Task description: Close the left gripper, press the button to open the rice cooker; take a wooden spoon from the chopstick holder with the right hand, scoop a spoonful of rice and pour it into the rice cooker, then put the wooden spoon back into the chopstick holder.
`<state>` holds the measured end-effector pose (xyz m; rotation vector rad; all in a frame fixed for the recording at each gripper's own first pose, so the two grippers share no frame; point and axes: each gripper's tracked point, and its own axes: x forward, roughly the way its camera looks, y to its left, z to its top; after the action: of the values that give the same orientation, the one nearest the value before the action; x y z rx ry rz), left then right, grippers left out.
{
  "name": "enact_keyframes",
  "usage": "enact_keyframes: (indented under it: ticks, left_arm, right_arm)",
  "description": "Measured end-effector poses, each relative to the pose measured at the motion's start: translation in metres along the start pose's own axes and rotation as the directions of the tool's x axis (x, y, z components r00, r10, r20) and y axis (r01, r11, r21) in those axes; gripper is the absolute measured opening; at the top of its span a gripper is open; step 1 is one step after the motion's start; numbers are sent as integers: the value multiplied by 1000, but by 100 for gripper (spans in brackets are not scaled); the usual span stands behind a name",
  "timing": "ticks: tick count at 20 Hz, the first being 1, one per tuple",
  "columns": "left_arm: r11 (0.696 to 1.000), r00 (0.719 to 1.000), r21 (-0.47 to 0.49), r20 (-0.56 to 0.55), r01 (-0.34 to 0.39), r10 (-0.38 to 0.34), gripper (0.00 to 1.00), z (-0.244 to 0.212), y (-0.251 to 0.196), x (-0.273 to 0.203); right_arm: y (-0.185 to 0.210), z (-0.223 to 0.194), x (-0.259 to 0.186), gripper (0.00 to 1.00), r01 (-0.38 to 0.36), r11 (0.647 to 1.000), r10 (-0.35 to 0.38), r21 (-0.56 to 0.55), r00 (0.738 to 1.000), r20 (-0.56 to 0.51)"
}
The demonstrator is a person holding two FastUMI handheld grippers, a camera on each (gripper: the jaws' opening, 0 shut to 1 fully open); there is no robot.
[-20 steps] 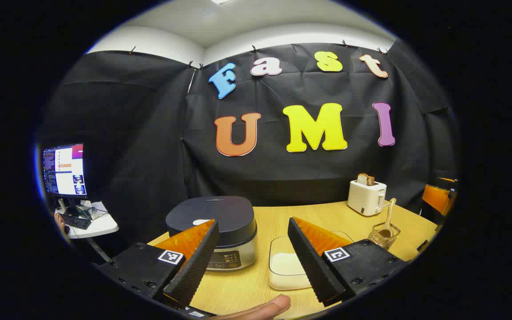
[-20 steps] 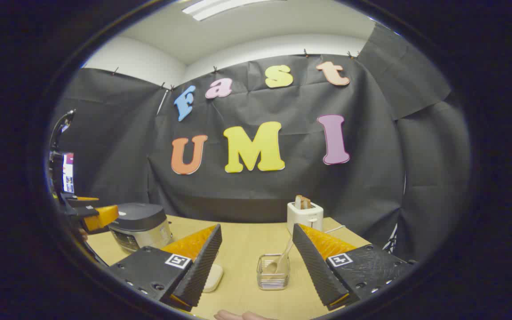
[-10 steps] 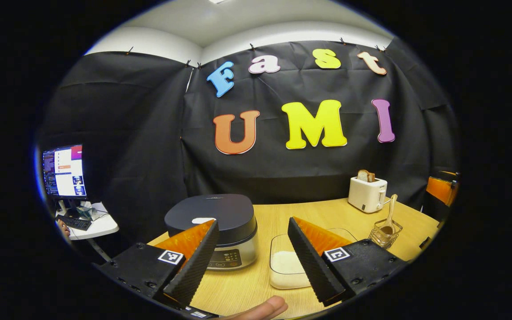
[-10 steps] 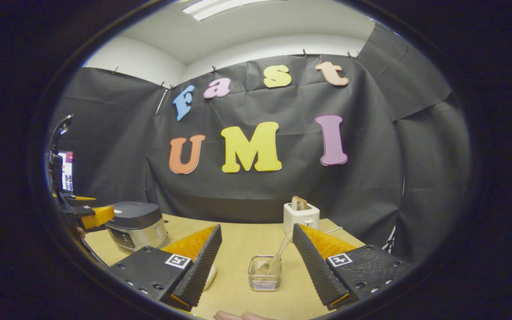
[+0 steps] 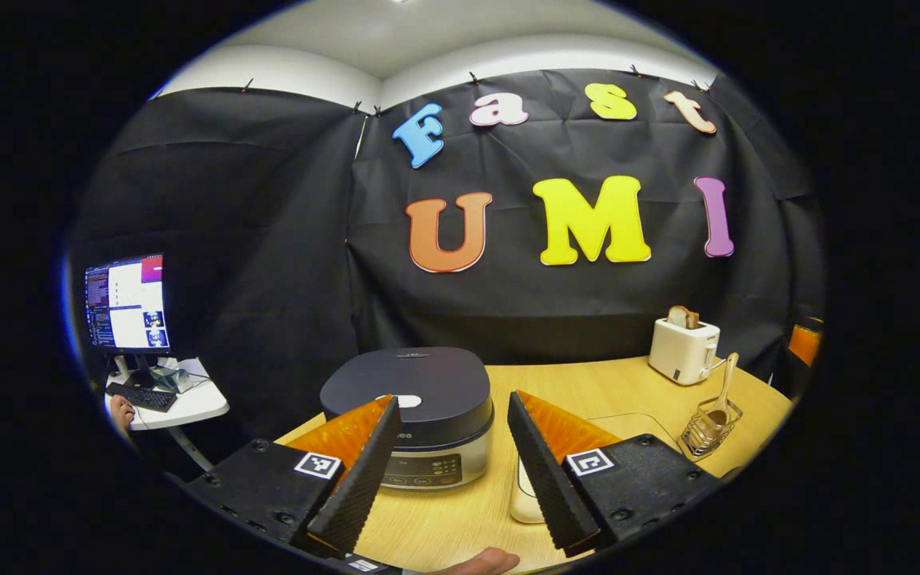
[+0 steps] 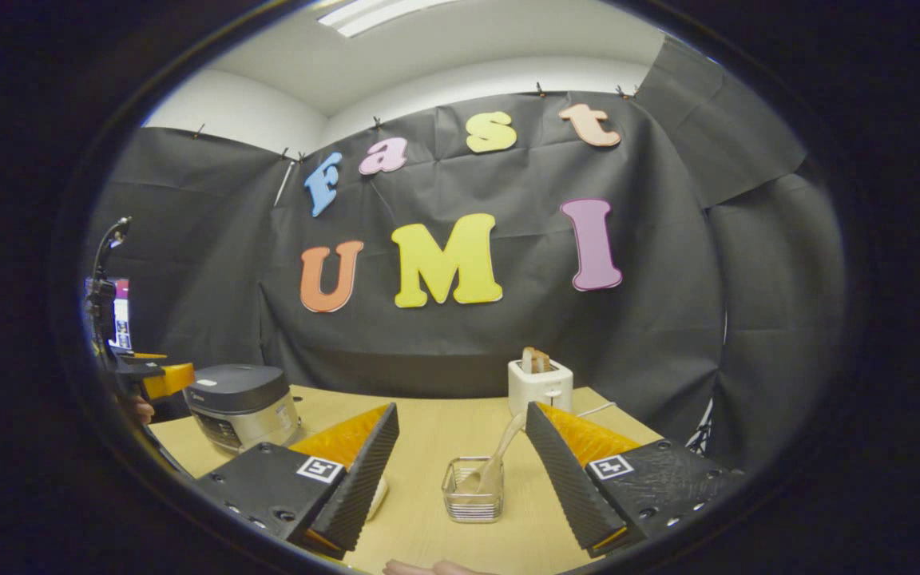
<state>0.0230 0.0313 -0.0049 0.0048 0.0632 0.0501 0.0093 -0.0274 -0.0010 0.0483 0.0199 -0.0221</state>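
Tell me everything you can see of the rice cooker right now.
The rice cooker is a squat, rounded-square unit with a dark, matte lid, shut flat, and a paler silvery body below. A small white patch sits near the lid's front edge, and a control panel with buttons faces the left tongs, which are open and aimed at it without touching. It stands upright on the wooden table, beside a shallow container of rice. In the right gripper view it sits far left.
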Motion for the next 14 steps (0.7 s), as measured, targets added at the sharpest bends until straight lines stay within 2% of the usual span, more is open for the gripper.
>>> enact_keyframes:
  ticks: [1, 4, 5, 6, 7, 8, 9, 10, 11, 14]
  left_arm:
    - [1000, 1000, -9, -19, 11, -11, 84, 2, 3, 7]
    - [1000, 997, -30, -81, 9, -11, 58, 4, 19, 24]
    - [1000, 995, -23, -95, 1, -3, 52, 6, 26, 29]
    - [1000, 994, -15, -109, -9, 8, 43, 6, 32, 35]
    - [1000, 991, -8, -129, -17, 16, 39, 5, 36, 40]
    - [1000, 989, -7, -145, -24, 23, 27, 4, 40, 46]
    - [999, 985, -12, -172, -31, 28, 19, 0, 42, 52]
    - [999, 981, -14, -192, -33, 29, 7, -3, 44, 58]
    - [1000, 977, -14, -212, -25, 21, 4, -7, 43, 64]
    - [1000, 963, -11, -270, -17, 14, 3, -21, 45, 80]
  right_arm:
    - [0, 1, 0, 95, 0, 1000, 0, 0, 1000, 0]
    - [2, 5, -1, 91, -18, 1000, 17, 6, 1000, 18]
    - [4, 8, -2, 95, -27, 1000, 27, 9, 999, 25]
    - [4, 9, -3, 91, -32, 999, 32, 10, 999, 33]
    - [4, 11, -4, 91, -34, 999, 34, 6, 999, 41]
    - [5, 11, -5, 95, -35, 999, 35, 2, 998, 46]
    - [5, 13, -6, 91, -36, 999, 36, 0, 998, 51]
    - [5, 12, -6, 91, -38, 999, 38, -1, 998, 51]
    - [6, 11, -6, 95, -40, 999, 40, -1, 998, 47]
    - [6, 6, -2, 95, -41, 999, 41, 1, 999, 28]
